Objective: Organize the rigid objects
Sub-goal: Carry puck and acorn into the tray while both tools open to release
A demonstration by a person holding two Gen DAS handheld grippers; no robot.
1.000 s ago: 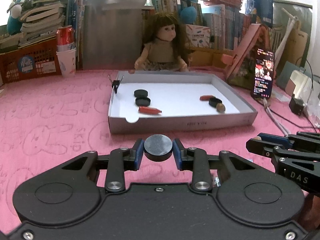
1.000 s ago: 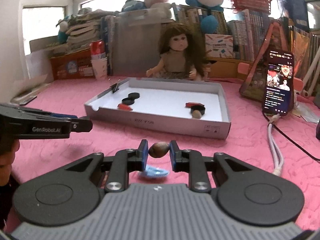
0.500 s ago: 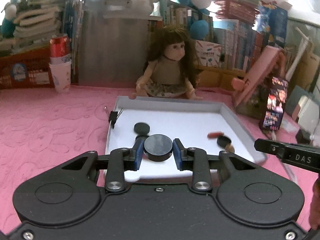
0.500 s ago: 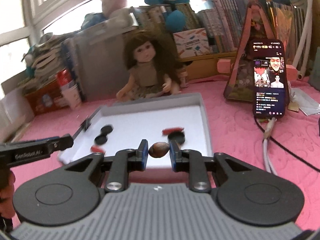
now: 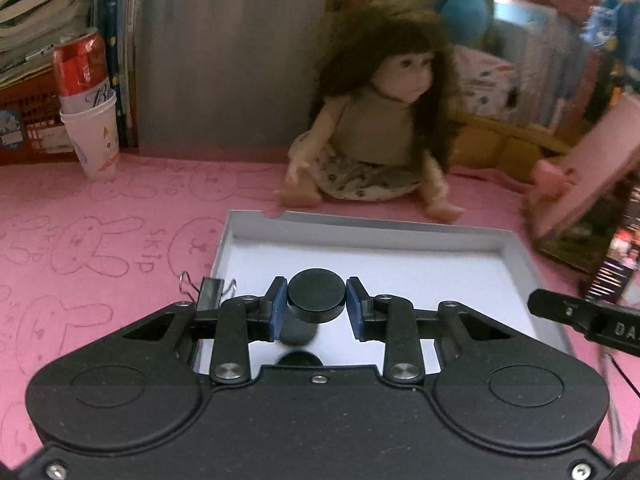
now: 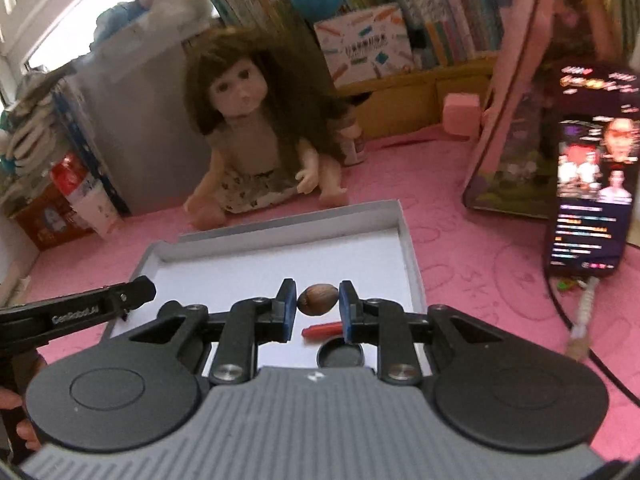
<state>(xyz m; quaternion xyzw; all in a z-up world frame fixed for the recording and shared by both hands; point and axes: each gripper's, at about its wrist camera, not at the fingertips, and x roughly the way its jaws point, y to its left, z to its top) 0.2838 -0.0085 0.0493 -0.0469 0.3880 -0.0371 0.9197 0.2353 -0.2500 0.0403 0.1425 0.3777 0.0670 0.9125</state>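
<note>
Black round disc (image 5: 316,295) sits clamped between the blue pads (image 5: 277,310) of the left gripper (image 5: 316,309), jaws drawn in narrow on its rim; flat face up, tilted slightly toward the camera, no long axis to speak of. It hangs above the white floor of the shallow box (image 5: 518,254), over the box's left part. Directly beneath and partly hidden by the gripper body: two more dark discs (image 5: 298,334), blurred, lying on the box floor. A black binder clip (image 5: 209,292) is clipped on the box's left wall, wire handles splayed. Brown oval nut (image 6: 319,299) is pinched between the pads of the right gripper (image 6: 319,307), jaws nearly closed; its long axis runs level, across from pad to pad, ends touching the pads. It hangs above the right part of the box (image 6: 409,248). Below it on the floor: a red stick (image 6: 322,330) lying roughly crosswise, and just nearer the camera a dark round cap (image 6: 340,356), hollow side up. Each gripper's tip shows at the edge of the other's view: right one (image 5: 580,316) at the box's right side, left one (image 6: 100,307) at the left, with fingers of a hand (image 6: 16,420) below it. Box rests on a pink mat (image 5: 92,240) with rabbit outlines. Behind the far wall sits a doll (image 6: 256,148), facing the cameras. A phone (image 6: 588,184), screen lit, leans at right; a red can (image 5: 81,66) stands in a paper cup (image 5: 94,140) at left; books behind
</note>
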